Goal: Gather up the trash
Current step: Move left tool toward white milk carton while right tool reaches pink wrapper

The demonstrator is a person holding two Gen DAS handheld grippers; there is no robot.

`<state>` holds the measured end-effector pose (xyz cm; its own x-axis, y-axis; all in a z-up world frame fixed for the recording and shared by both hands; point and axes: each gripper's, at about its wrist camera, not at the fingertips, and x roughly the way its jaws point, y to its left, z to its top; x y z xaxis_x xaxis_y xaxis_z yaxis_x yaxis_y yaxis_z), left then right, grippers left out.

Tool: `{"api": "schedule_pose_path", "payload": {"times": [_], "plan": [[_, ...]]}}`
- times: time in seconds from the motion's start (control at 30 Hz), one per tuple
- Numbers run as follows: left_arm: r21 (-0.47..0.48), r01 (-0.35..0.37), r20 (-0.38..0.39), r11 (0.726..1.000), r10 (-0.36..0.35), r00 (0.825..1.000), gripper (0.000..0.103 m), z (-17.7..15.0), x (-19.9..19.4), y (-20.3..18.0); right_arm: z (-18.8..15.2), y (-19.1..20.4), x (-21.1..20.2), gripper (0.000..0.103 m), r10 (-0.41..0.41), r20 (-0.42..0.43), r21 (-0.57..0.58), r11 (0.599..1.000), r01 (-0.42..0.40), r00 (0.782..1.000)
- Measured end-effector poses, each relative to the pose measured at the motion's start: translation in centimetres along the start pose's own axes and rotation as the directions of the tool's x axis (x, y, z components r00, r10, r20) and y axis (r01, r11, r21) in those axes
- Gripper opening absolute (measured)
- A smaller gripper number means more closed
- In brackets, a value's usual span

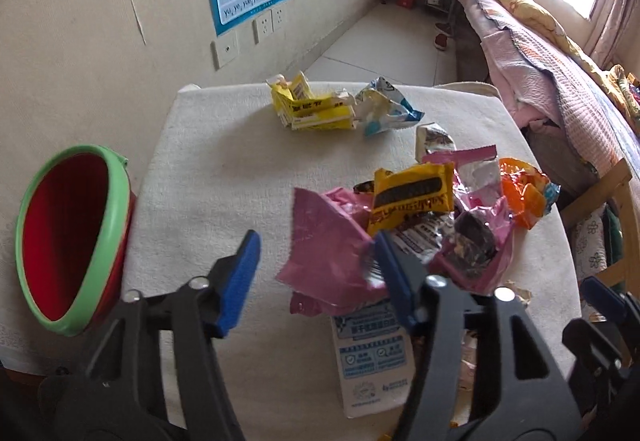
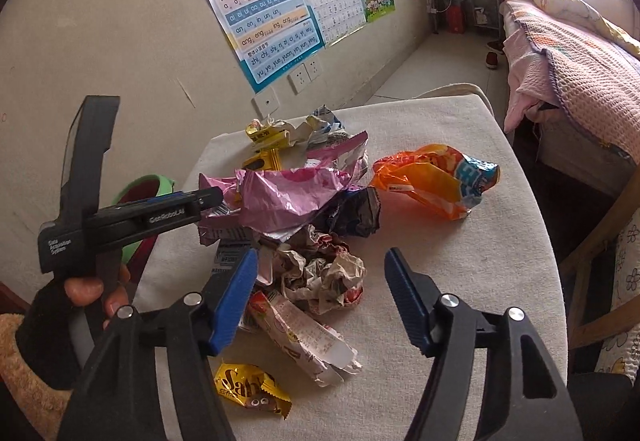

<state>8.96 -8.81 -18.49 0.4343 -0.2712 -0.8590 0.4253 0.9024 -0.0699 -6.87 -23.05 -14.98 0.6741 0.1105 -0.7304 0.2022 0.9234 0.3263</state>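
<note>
Left wrist view: the left gripper (image 1: 316,261) hangs over the near edge of the trash pile on the cloth-covered surface (image 1: 224,169), its jaws apart and gripping nothing; the pink wrapper (image 1: 320,241) lies between them, its torn flap running away toward the far right, with the right-hand pad at its edge. The red bucket (image 1: 68,237) stands to the left, just beside the surface. Right wrist view: the right gripper (image 2: 320,293) is also released, the crumpled paper ball (image 2: 324,269) straight ahead between its jaws, untouched. Each gripper is nearer its own piece.
</note>
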Motion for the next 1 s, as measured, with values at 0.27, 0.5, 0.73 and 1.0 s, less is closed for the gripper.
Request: {"api": "schedule_pose_path", "payload": {"times": [0.27, 0.5, 0.73, 1.0], "plan": [[0.013, 0.037, 0.038, 0.999, -0.038, 0.999, 0.000, -2.1, -1.7, 0.5, 1.0, 1.3, 0.3, 0.049, 0.045, 0.005, -0.051, 0.998, -0.045, 0.999], [0.017, 0.002, 0.063, 1.000, -0.003, 0.998, 0.000, -4.8, -4.3, 2.4, 4.2, 2.6, 2.9, 0.051, 0.003, 0.013, -0.109, 0.994, -0.001, 1.000], [-0.031, -0.014, 0.069, 0.999, 0.016, 0.998, 0.014, -5.3, -4.6, 4.4, 6.2, 1.7, 9.5, 0.047, -0.021, -0.124, -0.042, 0.999, 0.015, 0.992], [-0.005, 0.103, 0.045, 0.995, -0.102, 0.994, 0.042, -6.2, -4.5, 2.2, 5.7, 2.0, 5.8, 0.023, 0.034, -0.028, -0.049, 0.998, -0.035, 0.999]]}}
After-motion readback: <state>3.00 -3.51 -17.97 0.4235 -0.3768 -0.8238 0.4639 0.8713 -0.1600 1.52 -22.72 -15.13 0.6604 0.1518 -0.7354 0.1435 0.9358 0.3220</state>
